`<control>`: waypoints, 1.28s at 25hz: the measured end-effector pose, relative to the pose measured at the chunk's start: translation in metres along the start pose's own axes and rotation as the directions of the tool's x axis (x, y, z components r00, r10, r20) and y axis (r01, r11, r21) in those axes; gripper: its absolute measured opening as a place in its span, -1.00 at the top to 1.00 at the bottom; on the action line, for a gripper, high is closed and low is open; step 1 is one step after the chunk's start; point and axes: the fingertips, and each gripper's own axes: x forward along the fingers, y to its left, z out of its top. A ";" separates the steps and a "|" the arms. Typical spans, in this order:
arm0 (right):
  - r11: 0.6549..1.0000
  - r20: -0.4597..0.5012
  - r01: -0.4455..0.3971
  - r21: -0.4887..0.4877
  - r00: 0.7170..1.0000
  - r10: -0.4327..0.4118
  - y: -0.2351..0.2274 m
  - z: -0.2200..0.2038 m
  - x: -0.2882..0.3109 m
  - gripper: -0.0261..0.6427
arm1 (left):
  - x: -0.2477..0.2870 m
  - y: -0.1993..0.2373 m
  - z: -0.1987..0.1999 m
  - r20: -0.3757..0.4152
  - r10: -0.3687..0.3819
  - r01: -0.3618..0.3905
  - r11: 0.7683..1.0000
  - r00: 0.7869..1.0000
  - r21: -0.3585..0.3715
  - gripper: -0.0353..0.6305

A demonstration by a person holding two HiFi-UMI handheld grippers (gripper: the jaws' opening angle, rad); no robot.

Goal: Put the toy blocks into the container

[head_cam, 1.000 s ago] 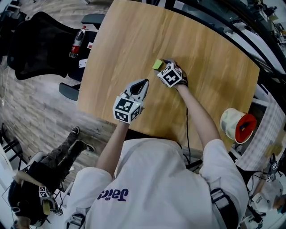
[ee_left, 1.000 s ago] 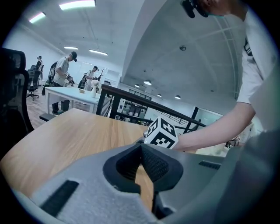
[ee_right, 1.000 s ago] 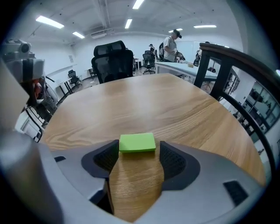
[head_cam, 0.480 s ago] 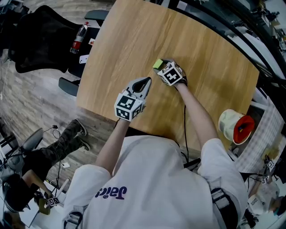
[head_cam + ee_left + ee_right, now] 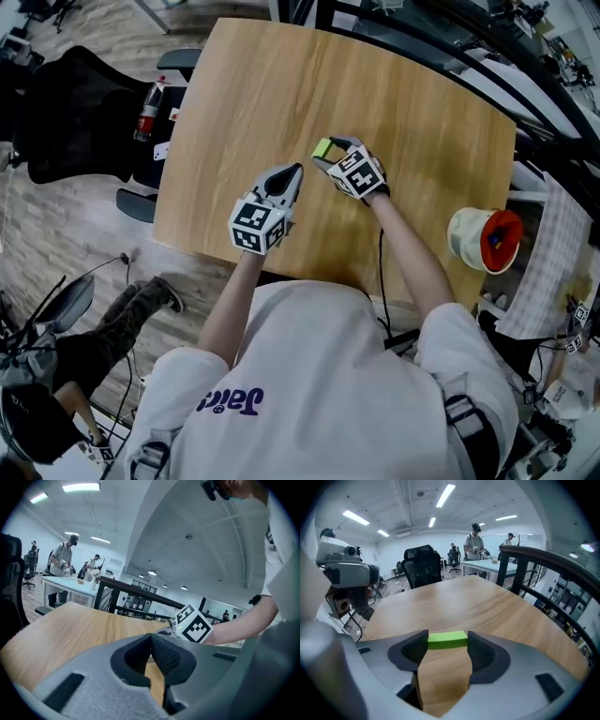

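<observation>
- Head view: the right claw (image 5: 328, 156) is out over the middle of the table (image 5: 422, 122), clamped on the green block (image 5: 322, 147), which sticks out at its tip.
- The left claw (image 5: 292, 172) sits just beside it, on the person's side. Its tip points toward the right claw, and the two are near each other but apart.
- A white tub (image 5: 472, 236) with something red in it stands off the table's right edge, well apart from the block. I can't tell from here what the red thing is.
- A black chair (image 5: 75, 112) stands on the floor past the table's left side.
- Left gripper view: the left claw's pads meet at the tip, with nothing between them and only a sliver of table showing lower down.
- Beyond it is the right claw's marker cube (image 5: 192, 624), with the person's forearm running off to the right.
- Right gripper view: the block lies crosswise between the two pads, right at their tips, each end pressed against a pad.
- Bare wood shows under and beyond the block. I can't tell whether it rests on the table or is held just off it.
- Further back, a person stands at a white desk (image 5: 487, 566).
</observation>
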 end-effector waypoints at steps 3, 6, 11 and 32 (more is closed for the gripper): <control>0.999 0.029 0.034 0.013 0.999 -0.035 0.000 -0.010 -0.033 0.12 | 0.006 -0.017 -0.001 -0.006 -0.036 0.036 0.999 0.999 0.015 0.88; 0.995 0.068 0.084 0.046 0.994 -0.087 -0.004 -0.021 -0.072 0.12 | 0.020 -0.041 -0.001 -0.018 -0.103 0.104 0.993 0.994 0.050 0.88; 0.981 0.112 0.169 0.090 0.977 -0.179 -0.012 -0.048 -0.127 0.12 | 0.047 -0.082 -0.016 -0.058 -0.217 0.222 0.970 0.974 0.100 0.88; 0.837 -0.016 0.485 0.253 0.867 -0.497 -0.063 -0.233 -0.435 0.12 | 0.147 -0.325 -0.043 -0.226 -0.615 0.654 0.729 0.756 0.204 0.88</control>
